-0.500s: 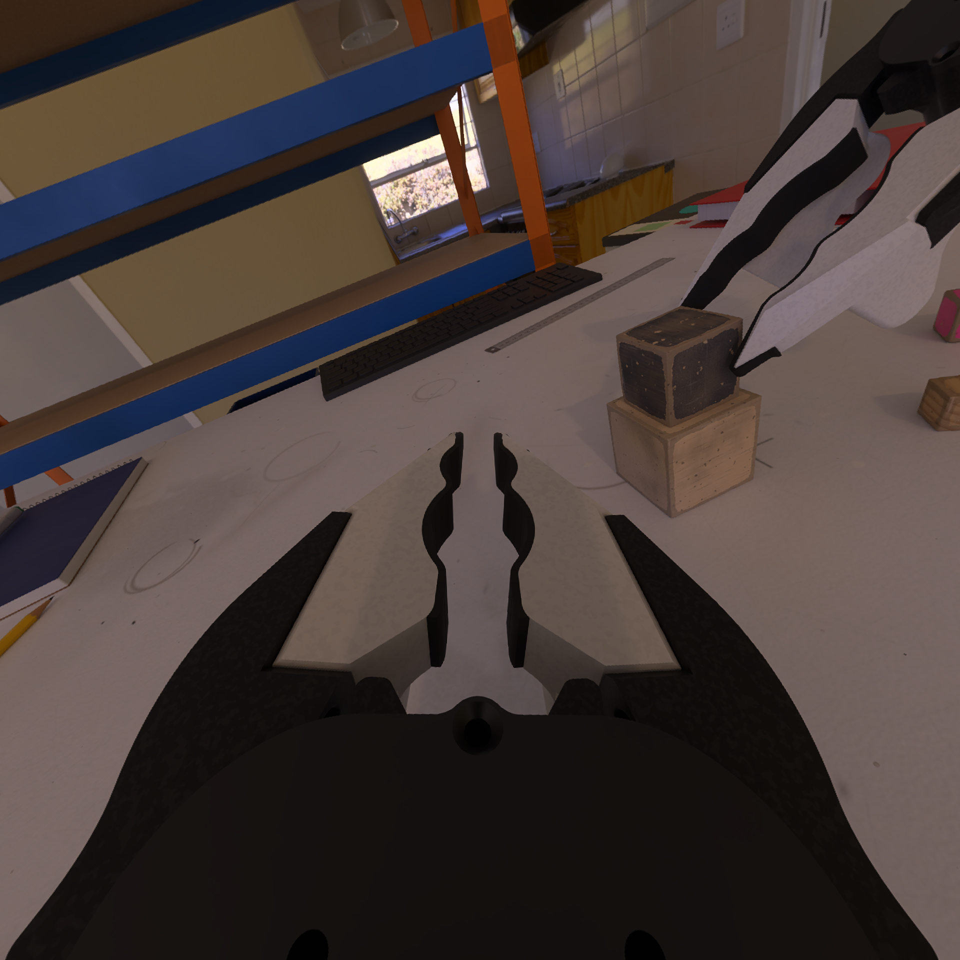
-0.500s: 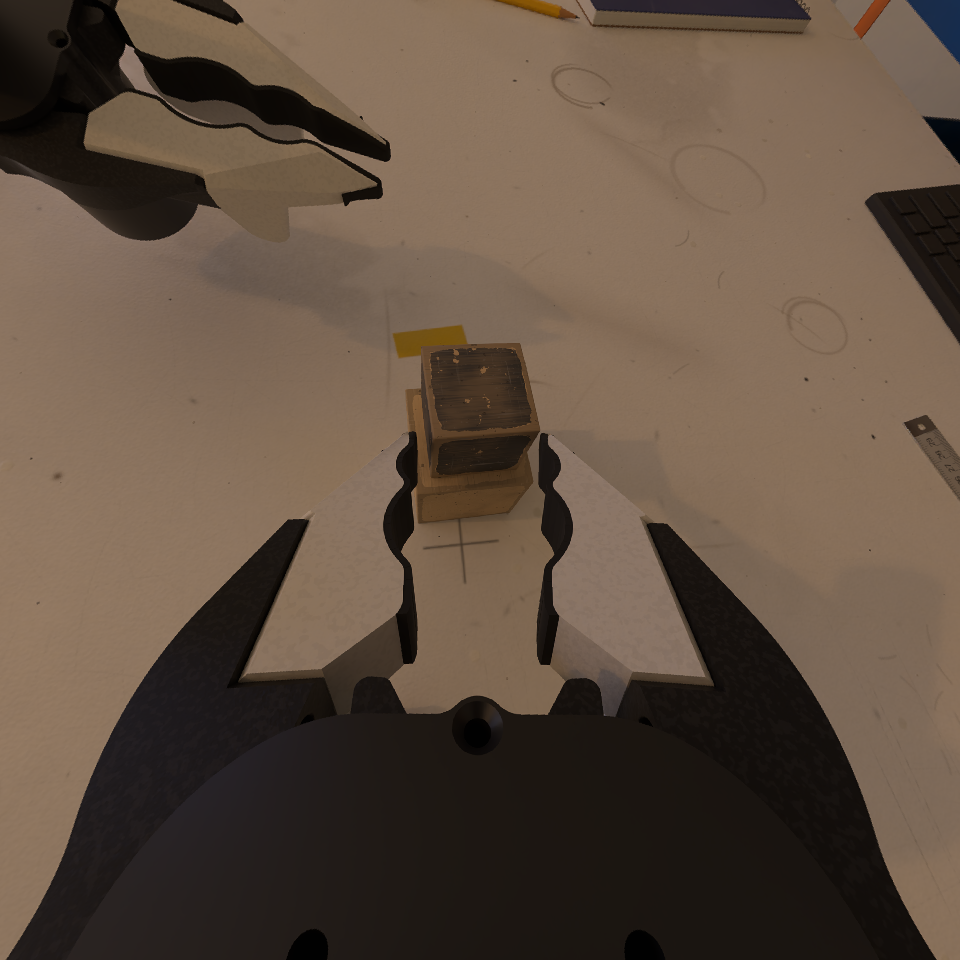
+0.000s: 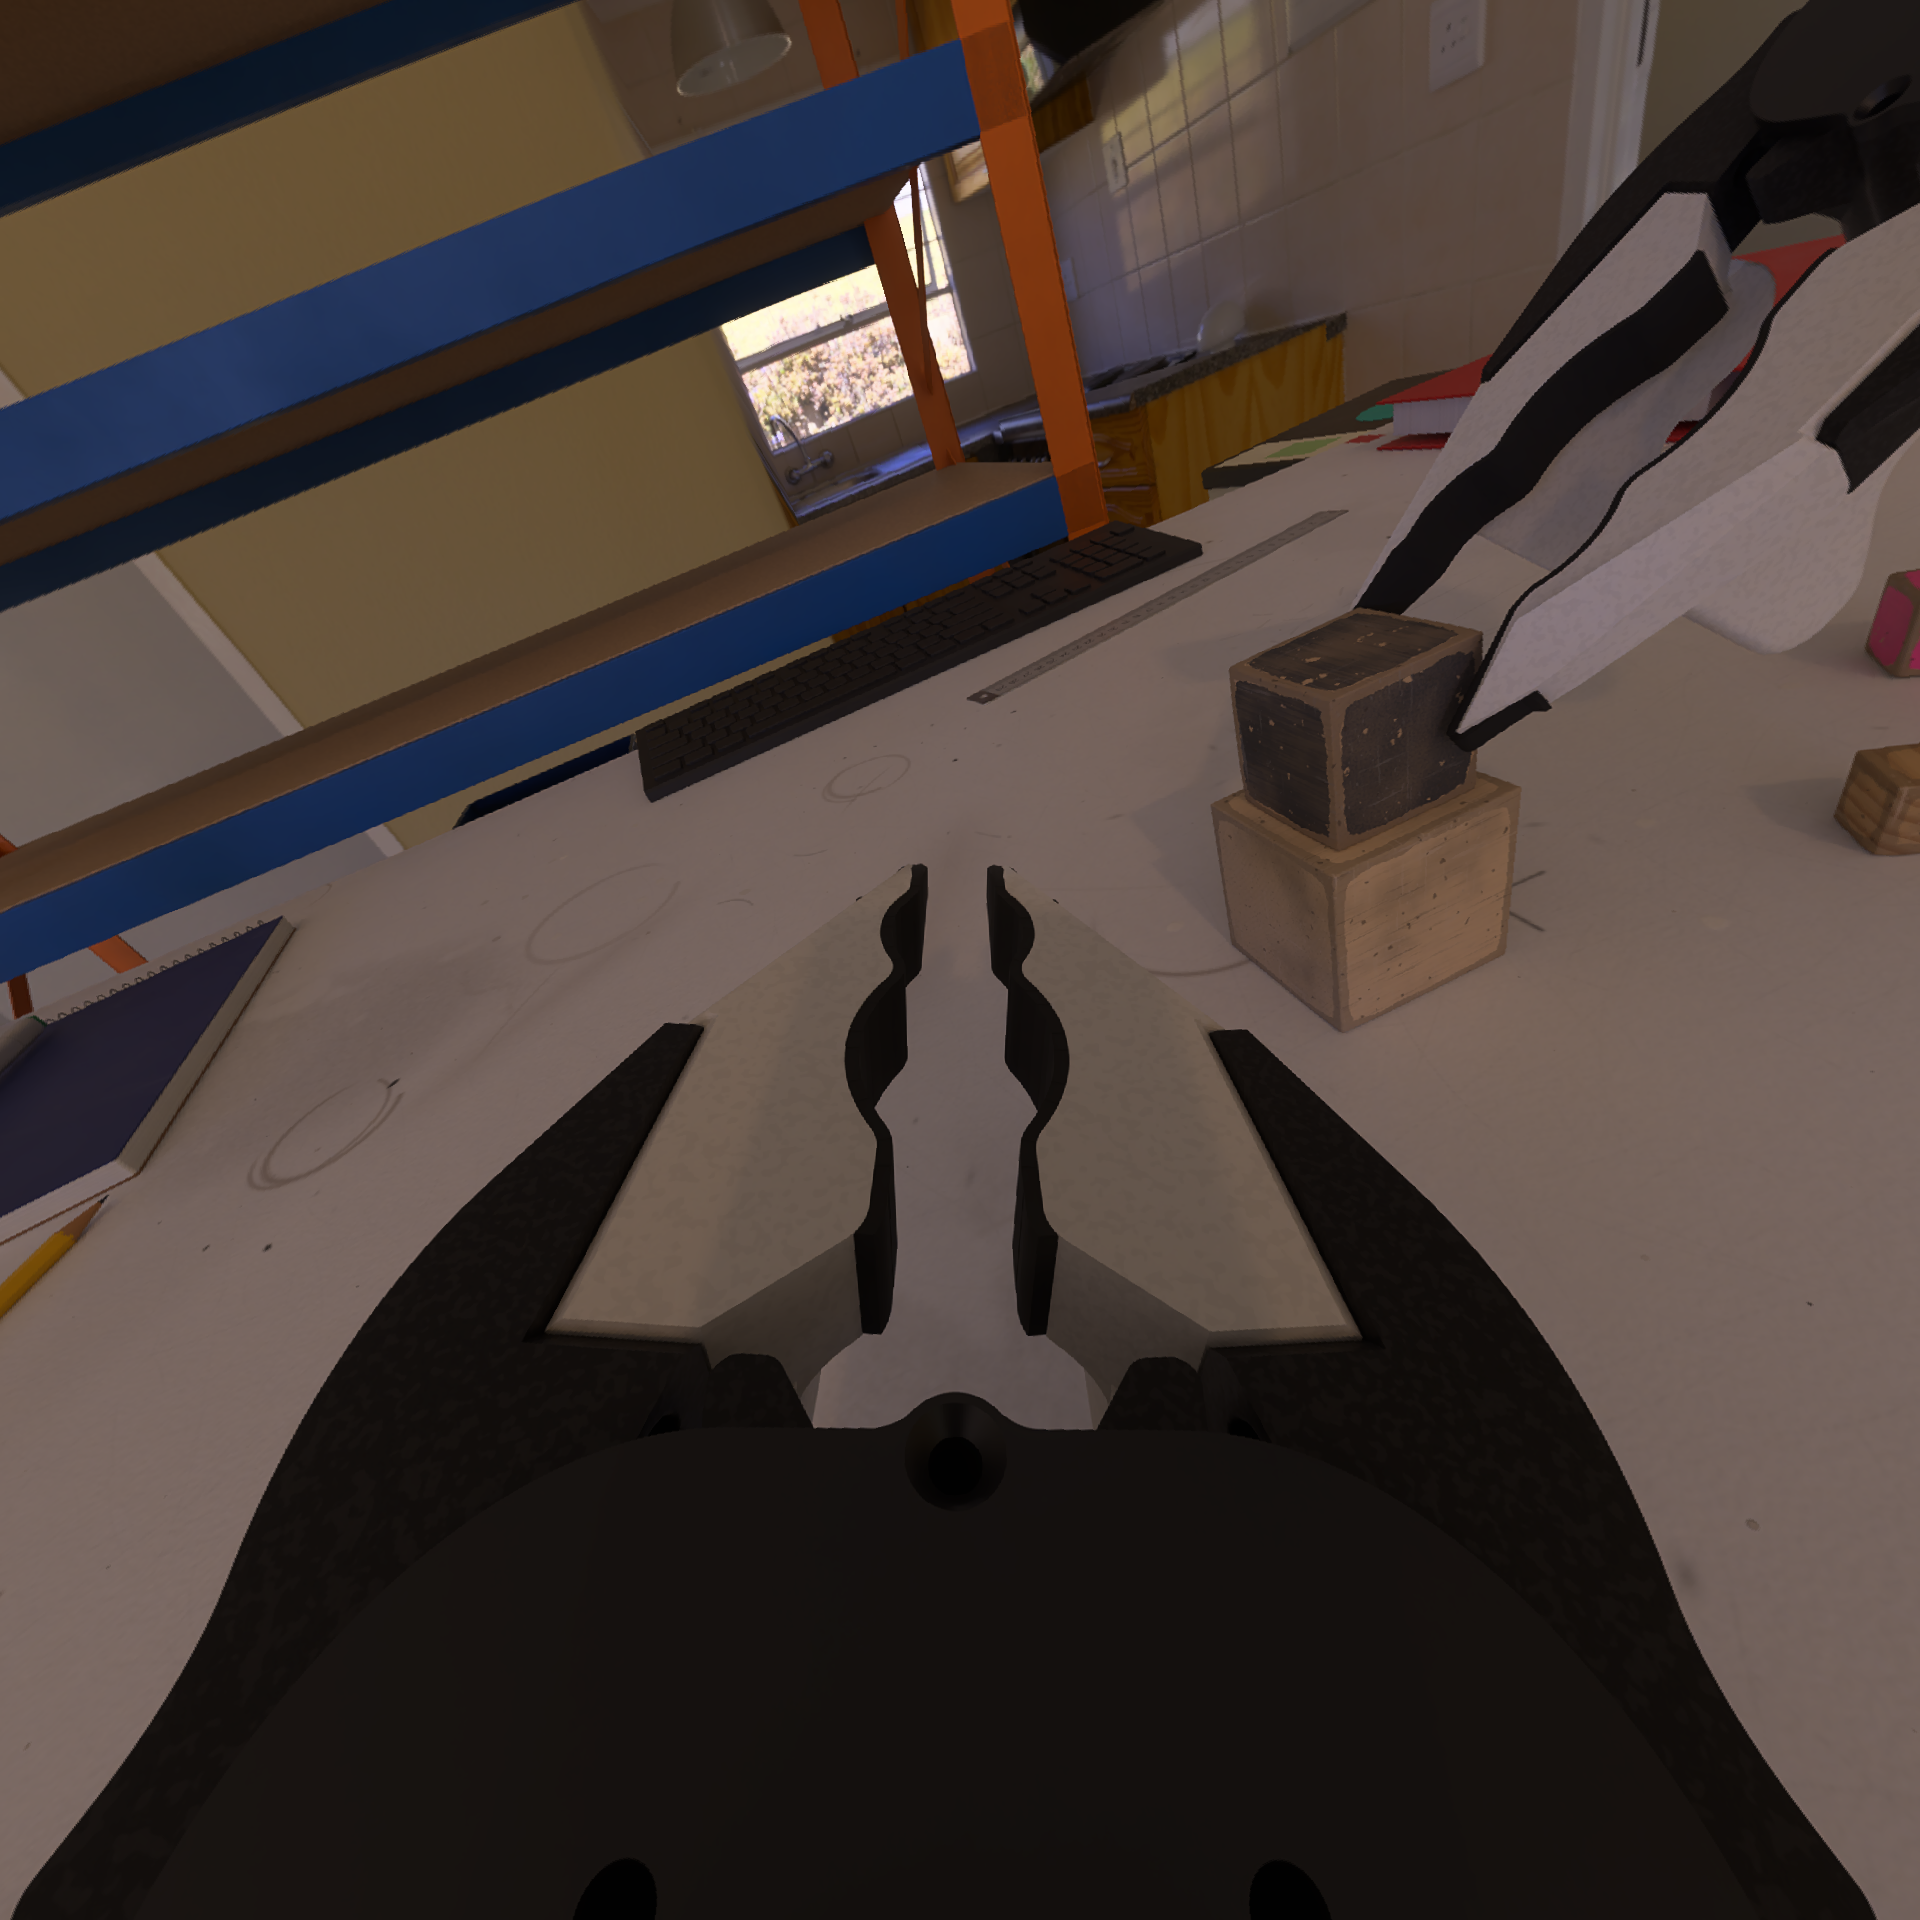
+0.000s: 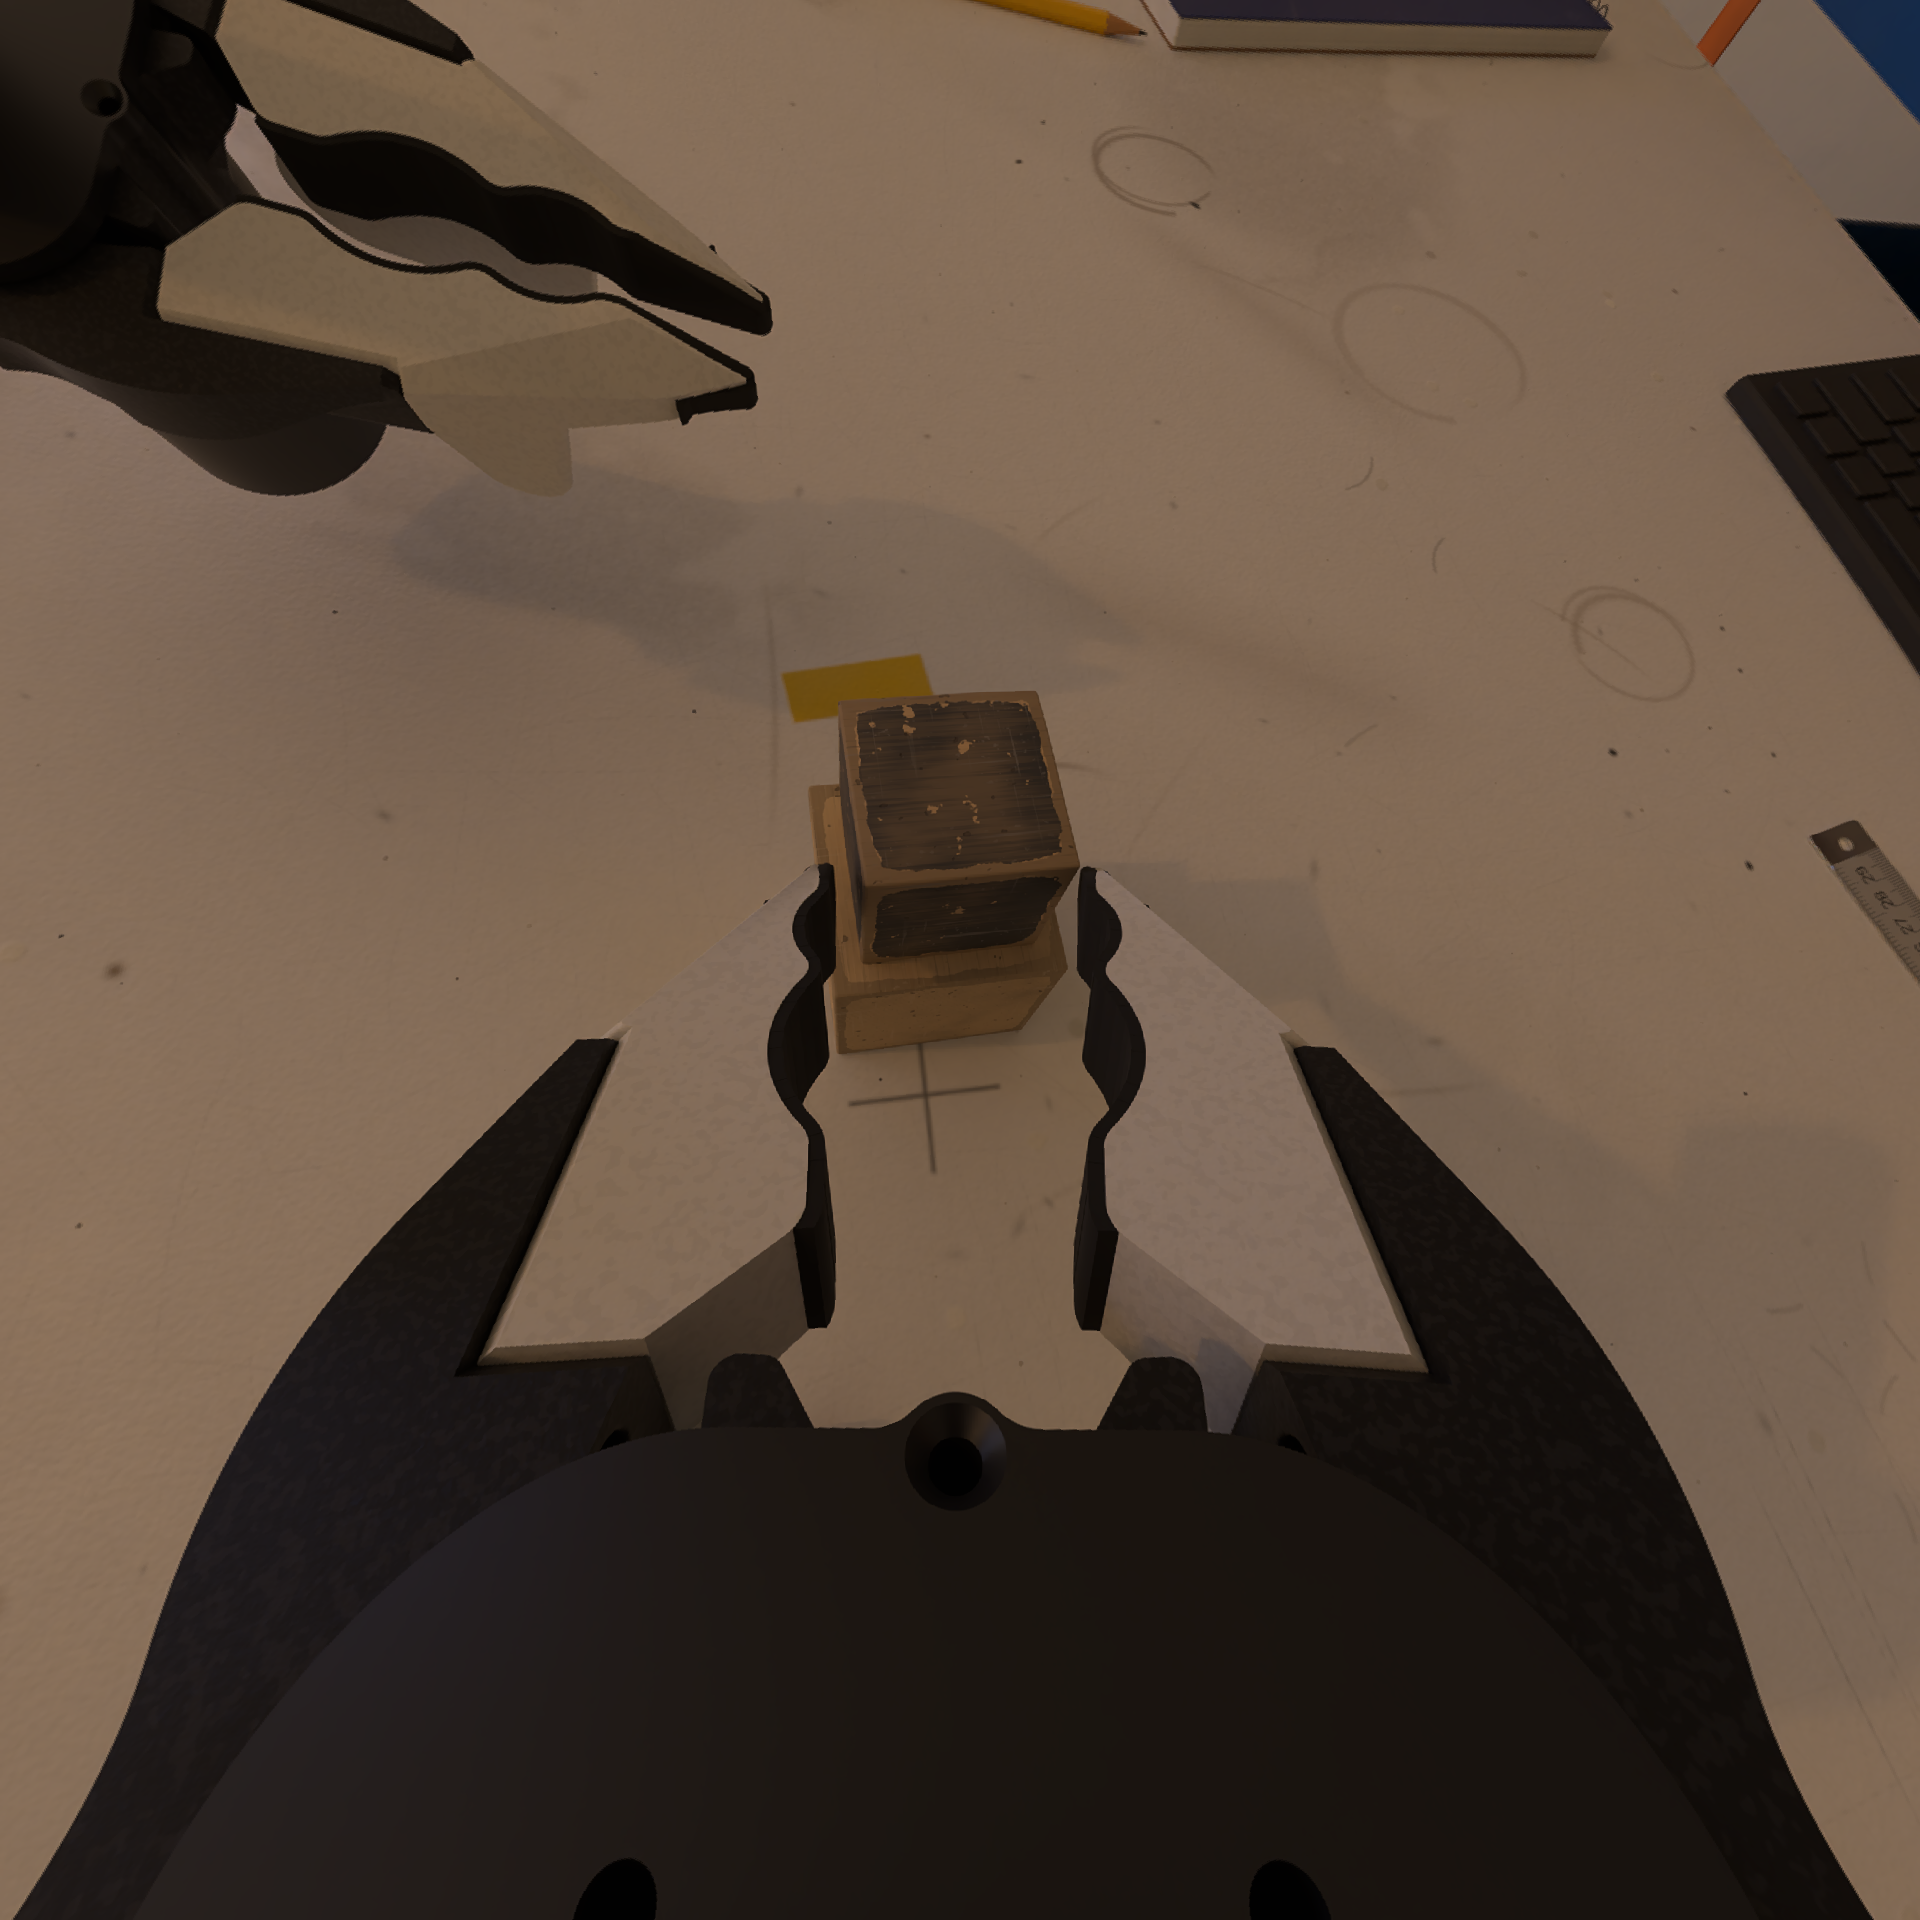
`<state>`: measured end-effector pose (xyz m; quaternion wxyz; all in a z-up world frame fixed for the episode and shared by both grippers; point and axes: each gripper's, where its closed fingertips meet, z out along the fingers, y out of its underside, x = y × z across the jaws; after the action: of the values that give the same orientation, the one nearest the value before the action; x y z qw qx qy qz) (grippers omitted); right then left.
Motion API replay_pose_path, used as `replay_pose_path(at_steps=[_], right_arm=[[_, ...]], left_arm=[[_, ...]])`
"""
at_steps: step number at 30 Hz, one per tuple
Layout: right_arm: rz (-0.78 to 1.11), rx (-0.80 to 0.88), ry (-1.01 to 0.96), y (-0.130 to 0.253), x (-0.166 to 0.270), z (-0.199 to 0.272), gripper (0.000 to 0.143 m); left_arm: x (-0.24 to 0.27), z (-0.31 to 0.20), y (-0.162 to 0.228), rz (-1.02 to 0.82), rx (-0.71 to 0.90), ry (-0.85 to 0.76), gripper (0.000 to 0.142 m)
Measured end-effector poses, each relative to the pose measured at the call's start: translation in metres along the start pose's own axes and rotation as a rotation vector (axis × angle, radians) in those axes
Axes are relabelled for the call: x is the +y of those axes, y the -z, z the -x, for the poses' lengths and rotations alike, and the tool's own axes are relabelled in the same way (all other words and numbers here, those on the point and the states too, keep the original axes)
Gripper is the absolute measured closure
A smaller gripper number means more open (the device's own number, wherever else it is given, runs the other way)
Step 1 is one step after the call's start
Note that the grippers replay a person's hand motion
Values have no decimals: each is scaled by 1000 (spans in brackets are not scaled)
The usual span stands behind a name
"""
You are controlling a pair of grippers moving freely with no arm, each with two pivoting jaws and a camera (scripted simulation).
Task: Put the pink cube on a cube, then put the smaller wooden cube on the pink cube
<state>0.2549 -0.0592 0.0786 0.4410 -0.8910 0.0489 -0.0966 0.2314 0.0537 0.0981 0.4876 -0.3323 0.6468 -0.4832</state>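
Observation:
A black cube (image 4: 951, 790) sits, slightly turned, on a larger pale wooden cube (image 4: 935, 1003) in the middle of the table (image 4: 1247, 623). My right gripper (image 4: 956, 878) has its fingers against the black cube's two sides and is shut on it. In the left wrist view the stack shows at right, black cube (image 3: 1351, 717) on wooden cube (image 3: 1361, 904), with the right gripper (image 3: 1423, 670) reaching down onto it. The pink cube (image 3: 1896, 634) and the smaller wooden cube (image 3: 1881, 800) lie at the far right edge. My left gripper (image 3: 954, 878) is nearly shut and empty, hovering left of the stack.
A black keyboard (image 3: 914, 644) and a steel ruler (image 3: 1153, 603) lie beyond the stack. A blue notebook (image 3: 104, 1060) and a pencil (image 3: 42, 1262) lie at the left. A blue and orange shelf (image 3: 468, 260) stands behind. A yellow tape patch (image 4: 852, 686) marks the table.
The right gripper's fingers have drawn in very slightly on the black cube. The cubes and the left gripper have hardly moved.

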Motion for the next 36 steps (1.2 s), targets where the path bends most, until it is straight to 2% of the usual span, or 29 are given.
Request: replay_pose_path(at_steps=[7, 12, 15, 20, 24, 26, 29, 32, 36], right_arm=[[-7, -11, -7, 1, 0, 1, 95], [-10, -21, -24, 11, 6, 4, 80], [-41, -1, -54, 28, 15, 5, 76], [-62, 99, -90, 68, 44, -1, 77], [-49, 207, -88, 104, 84, -13, 85], [-65, 232, -147, 117, 107, -18, 88], [-128, 207, -257, 126, 131, -14, 89], [-152, 216, -290, 132, 138, -12, 91], [-49, 290, -351, 134, 156, -19, 89]], left_arm=[[0, 0, 0, 1, 1, 2, 131], [0, 1, 0, -3, -1, 6, 131], [0, 2, 1, -6, -3, 10, 131], [1, 1, -1, 5, -4, 4, 131], [2, 0, -2, 7, -3, -21, 132], [2, 0, -3, 4, -1, -35, 132], [1, -1, -5, -7, 0, -68, 132], [1, -3, -7, -14, -5, -119, 132], [5, -9, -10, 8, -12, -199, 133]])
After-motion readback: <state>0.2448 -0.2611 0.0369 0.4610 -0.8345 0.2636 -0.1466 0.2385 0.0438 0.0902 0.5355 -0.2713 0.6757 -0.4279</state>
